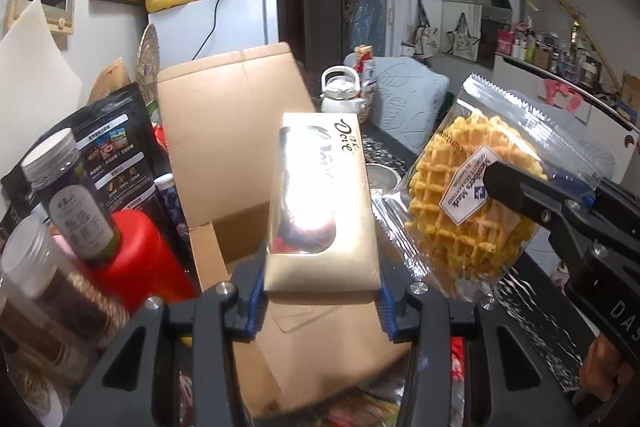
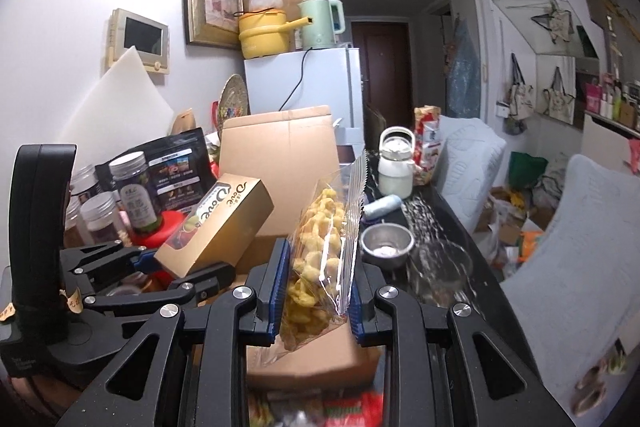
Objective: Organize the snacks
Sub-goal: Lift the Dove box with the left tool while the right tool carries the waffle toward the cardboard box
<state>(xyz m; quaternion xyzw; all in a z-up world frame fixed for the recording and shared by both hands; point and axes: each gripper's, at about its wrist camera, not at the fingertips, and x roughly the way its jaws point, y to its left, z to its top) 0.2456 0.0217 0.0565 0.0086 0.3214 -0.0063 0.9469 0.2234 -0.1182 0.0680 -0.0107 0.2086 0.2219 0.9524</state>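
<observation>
Dove chocolate box (image 1: 322,203): gold carton, long and flat, dark script logo near the far end, rounded cut-out window on the top face with strong glare on it. Near end pinched between the blue pads of the left gripper (image 1: 320,293); jaws closed on the box's two long sides. Box sticks straight forward past the fingertips, held above an open cardboard box (image 1: 228,131) whose rear flap stands upright beyond the jaws. In the right wrist view the same carton (image 2: 214,225) tilts up to the right, left of the right jaws.

Waffle bag (image 2: 324,227): clear plastic, serrated top edge, stacked golden grid-pattern waffles inside. Right gripper (image 2: 316,287) clamps it edge-on between blue pads. In the left wrist view the bag (image 1: 472,195) shows a white diamond label, right of the left jaws.

Left of the left jaws: red container (image 1: 140,259) with a clear jar (image 1: 66,187) on it, black snack pouch (image 1: 116,147) behind. Ahead and right of the right jaws: metal bowl (image 2: 386,245), white kettle (image 2: 396,163).
</observation>
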